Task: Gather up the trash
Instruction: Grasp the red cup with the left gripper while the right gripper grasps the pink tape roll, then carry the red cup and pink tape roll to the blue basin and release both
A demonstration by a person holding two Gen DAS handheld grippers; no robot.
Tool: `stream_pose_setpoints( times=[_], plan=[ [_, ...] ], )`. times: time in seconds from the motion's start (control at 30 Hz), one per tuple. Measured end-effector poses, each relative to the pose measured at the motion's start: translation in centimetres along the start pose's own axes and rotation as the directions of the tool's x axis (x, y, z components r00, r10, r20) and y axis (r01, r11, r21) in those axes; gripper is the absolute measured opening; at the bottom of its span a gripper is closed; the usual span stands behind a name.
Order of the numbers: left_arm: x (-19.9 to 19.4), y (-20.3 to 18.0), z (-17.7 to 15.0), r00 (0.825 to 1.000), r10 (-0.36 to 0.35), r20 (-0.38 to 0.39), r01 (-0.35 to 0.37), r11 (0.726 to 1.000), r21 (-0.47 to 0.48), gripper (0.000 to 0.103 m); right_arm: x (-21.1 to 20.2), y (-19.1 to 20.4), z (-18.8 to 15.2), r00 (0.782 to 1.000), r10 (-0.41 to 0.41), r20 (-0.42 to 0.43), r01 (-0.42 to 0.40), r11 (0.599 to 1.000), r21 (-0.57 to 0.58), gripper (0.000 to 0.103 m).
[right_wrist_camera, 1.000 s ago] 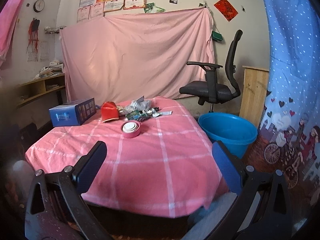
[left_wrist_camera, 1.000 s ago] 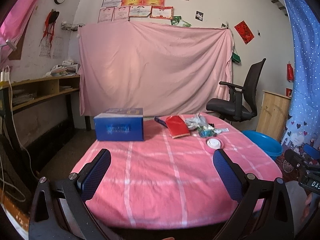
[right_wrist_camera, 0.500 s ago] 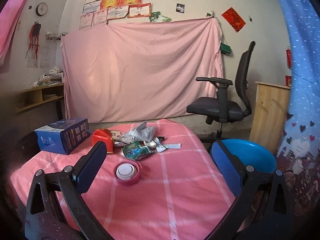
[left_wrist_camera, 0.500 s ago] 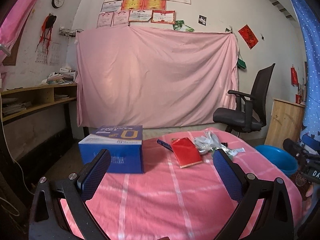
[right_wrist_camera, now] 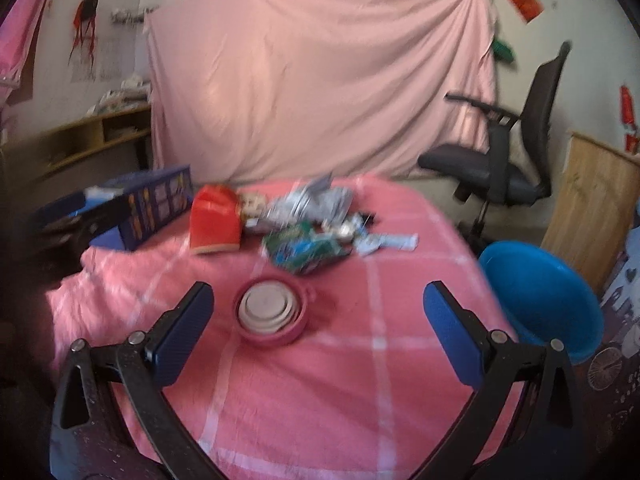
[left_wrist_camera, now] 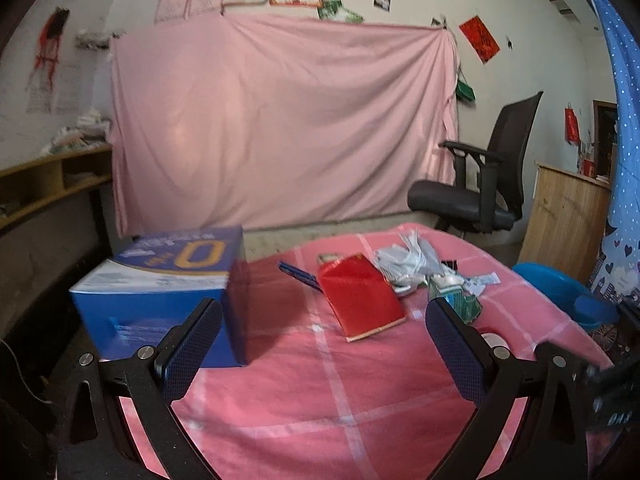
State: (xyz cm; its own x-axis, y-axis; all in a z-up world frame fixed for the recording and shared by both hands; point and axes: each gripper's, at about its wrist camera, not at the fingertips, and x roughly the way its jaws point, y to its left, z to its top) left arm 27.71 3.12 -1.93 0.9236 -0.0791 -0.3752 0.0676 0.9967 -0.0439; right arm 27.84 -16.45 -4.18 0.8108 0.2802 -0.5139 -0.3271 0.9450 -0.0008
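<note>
A pile of trash lies on the pink-checked table (left_wrist_camera: 320, 392): silver wrappers (left_wrist_camera: 412, 260) (right_wrist_camera: 312, 202), a green packet (right_wrist_camera: 306, 248) (left_wrist_camera: 460, 304) and white scraps (right_wrist_camera: 388, 242). A red packet (left_wrist_camera: 362, 300) (right_wrist_camera: 214, 222) lies to their left. My left gripper (left_wrist_camera: 324, 344) is open and empty, just short of the red packet. My right gripper (right_wrist_camera: 318, 328) is open and empty, its jaws either side of a pink collapsed cup (right_wrist_camera: 274, 314), above it.
A blue box (left_wrist_camera: 160, 292) (right_wrist_camera: 132, 212) stands at the table's left. A blue basin (right_wrist_camera: 540, 300) (left_wrist_camera: 560, 292) sits on the floor right of the table. A black office chair (left_wrist_camera: 480, 184) and a wooden cabinet (left_wrist_camera: 568, 216) stand behind.
Both grippers have moved forward over the table toward the trash pile. The jaws of both have stayed open.
</note>
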Motion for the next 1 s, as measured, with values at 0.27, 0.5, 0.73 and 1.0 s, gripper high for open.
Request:
stream_pose_setpoints(
  times=[0.27,0.5,0.73,1.0],
  plan=[
    [5.2,-0.2,-0.1,0.983,-0.056,-0.175,0.052,0.998,-0.025,0.083,4.1,1.1,-0.5,0.980,0.071,-0.187,-0.076,0.997,-0.023,0.098],
    [8.6,0.8,0.4,0.949,-0.140,-0.283,0.105,0.985,-0.136,0.077,6.0,1.1,0.5,0.974,0.088,-0.210,-0.098,0.995,-0.036,0.089],
    [10.7,1.6,0.6,0.906,-0.214,-0.366,0.144,0.967,-0.211,0.057,6.6,-0.2,0.2,0.964,0.141,-0.227,-0.140,0.990,0.023,0.089],
    [9.3,1.8,0.6,0.898,-0.254,-0.359,0.183,0.958,-0.221,0.017,6.4,0.1,-0.4,0.964,0.151,-0.217,-0.150,0.988,0.018,0.086]
  ],
)
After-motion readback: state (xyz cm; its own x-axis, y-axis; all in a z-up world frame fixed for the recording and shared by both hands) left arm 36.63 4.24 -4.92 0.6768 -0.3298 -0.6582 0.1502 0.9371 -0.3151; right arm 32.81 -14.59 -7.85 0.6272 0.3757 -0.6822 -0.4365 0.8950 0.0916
